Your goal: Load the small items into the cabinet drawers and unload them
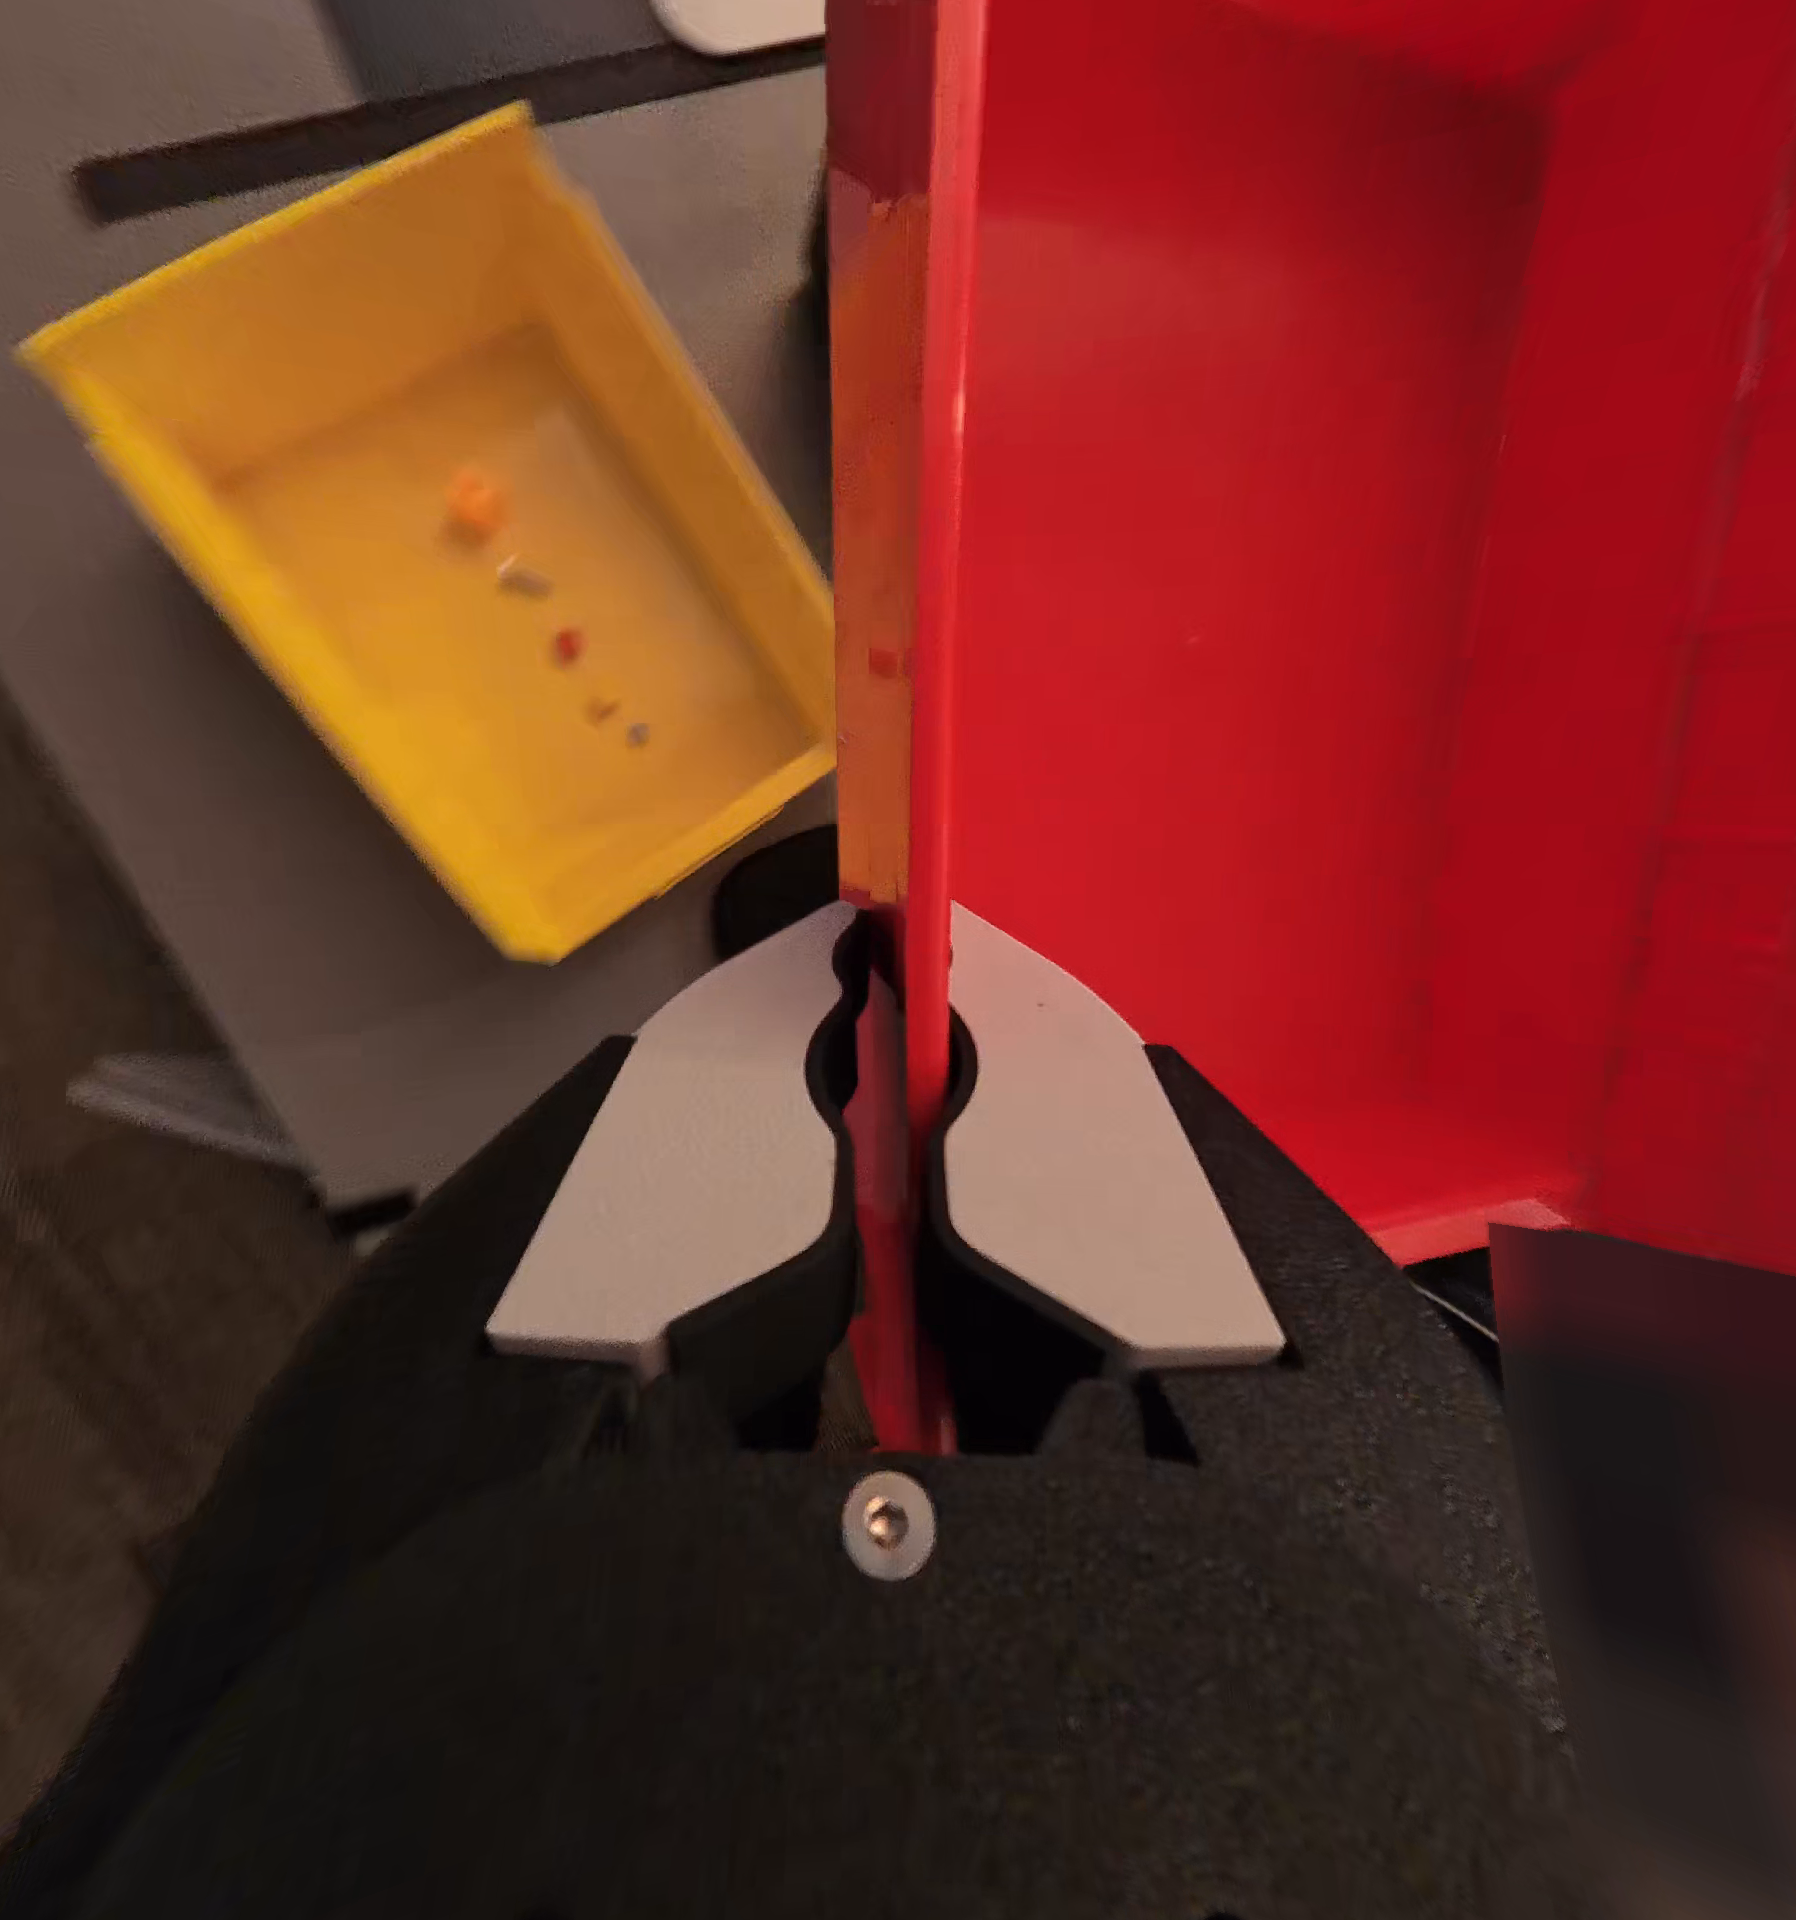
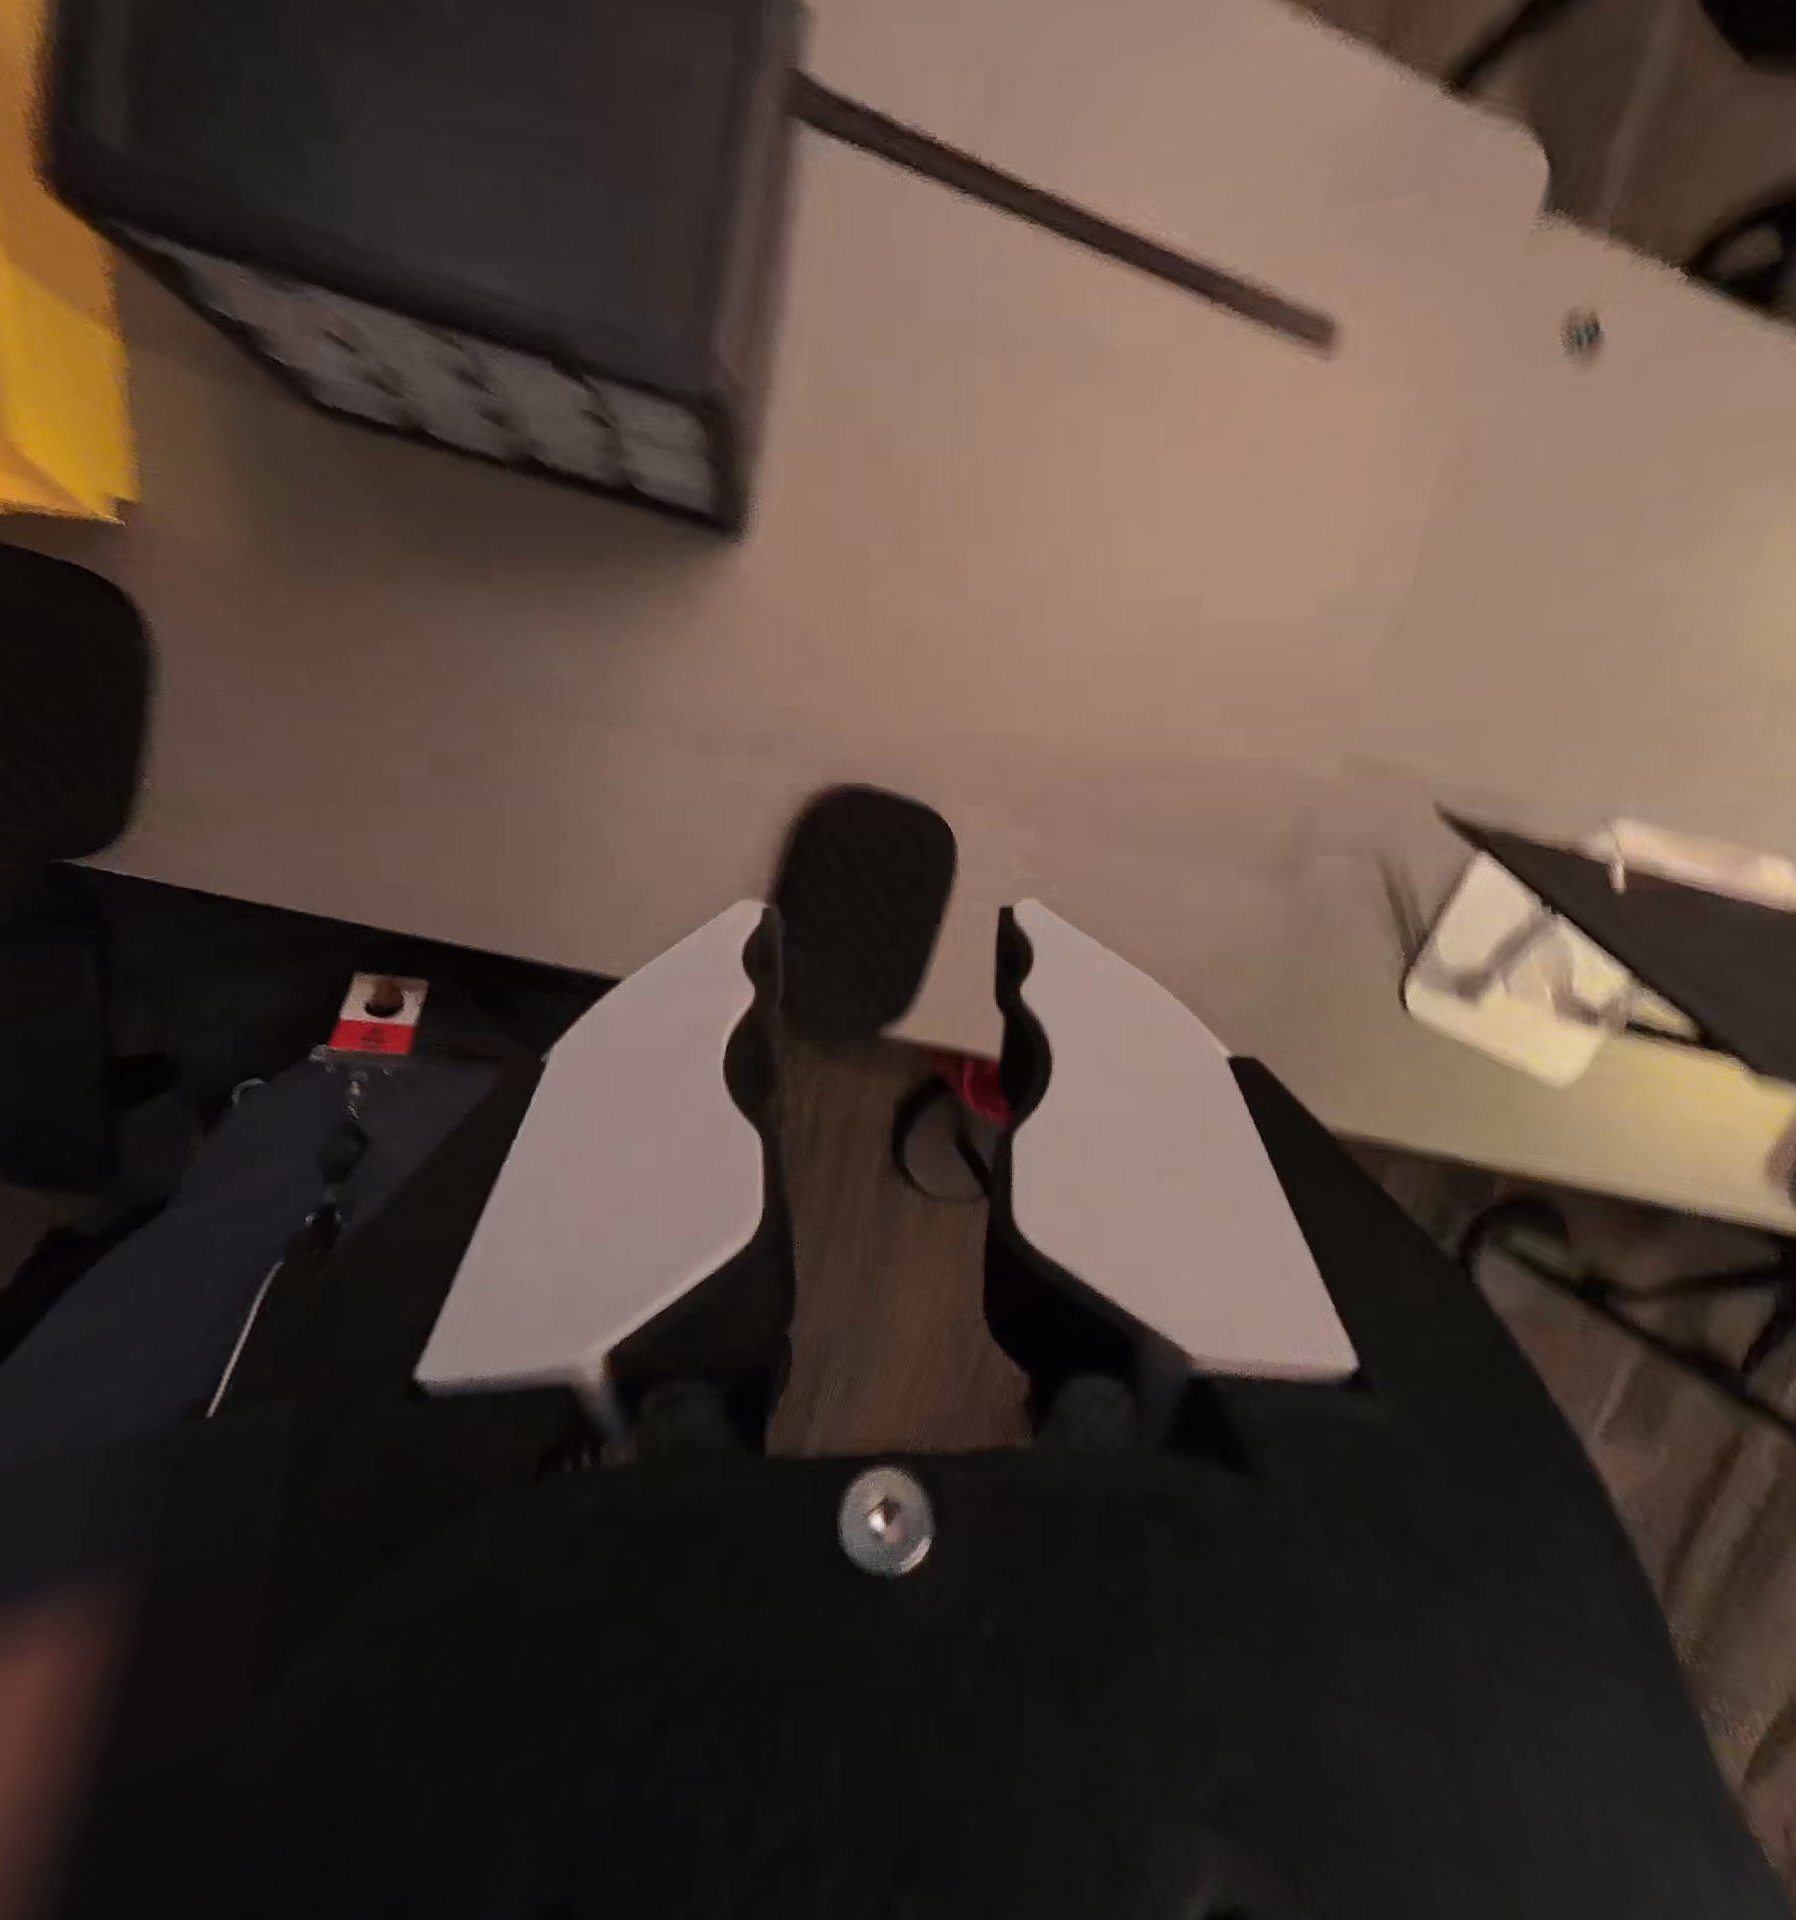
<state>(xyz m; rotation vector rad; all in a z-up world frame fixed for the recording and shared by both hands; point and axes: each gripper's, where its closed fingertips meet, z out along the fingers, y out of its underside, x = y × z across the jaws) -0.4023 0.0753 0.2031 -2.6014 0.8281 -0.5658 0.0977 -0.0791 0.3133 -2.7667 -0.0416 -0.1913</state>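
Observation:
In the left wrist view my left gripper [image 1: 899, 935] is shut on the side wall of a red drawer [image 1: 1289, 623], which fills the right half of the view and looks empty inside. A yellow bin [image 1: 281, 343] lies on the grey table to the left, with several small items [image 1: 541, 613] in a row on its bottom. In the right wrist view my right gripper [image 2: 883, 920] is open and holds nothing, above the table's near edge. A dark cabinet [image 2: 437, 239] stands at the upper left, and a yellow bin's edge [image 2: 21, 312] shows at the far left.
A black strip [image 2: 1060, 208] runs across the pale table [image 2: 1081, 623]. A black pad [image 2: 32, 707] sits at the left edge. A second table with white things [image 2: 1517, 977] stands to the right. Wooden floor shows below. About 35 cm separates my right fingertips from the dark cabinet [image 2: 437, 239].

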